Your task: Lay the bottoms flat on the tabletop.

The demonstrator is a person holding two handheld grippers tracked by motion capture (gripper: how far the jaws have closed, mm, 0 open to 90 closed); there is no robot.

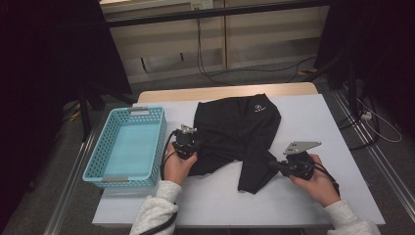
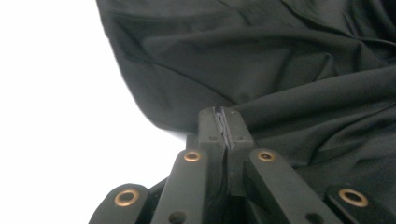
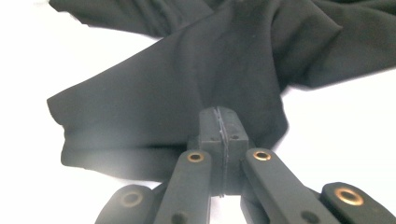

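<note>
On the black garment [image 1: 235, 132], a small white logo [image 1: 258, 108], unreadable; both grippers pinch its fabric.

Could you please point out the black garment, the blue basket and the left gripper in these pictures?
black garment [image 1: 235, 132]: high view, middle of the crumpled cloth.
blue basket [image 1: 93, 166]: high view, its left wall.
left gripper [image 2: 225, 122]: left gripper view, between its closed fingertips at the cloth's edge.

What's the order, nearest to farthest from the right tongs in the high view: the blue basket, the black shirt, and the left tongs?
1. Black shirt: at the right tongs, its sleeve pinched in them.
2. Left tongs: across the shirt, at its left edge.
3. Blue basket: farthest, at the table's left side.
</note>
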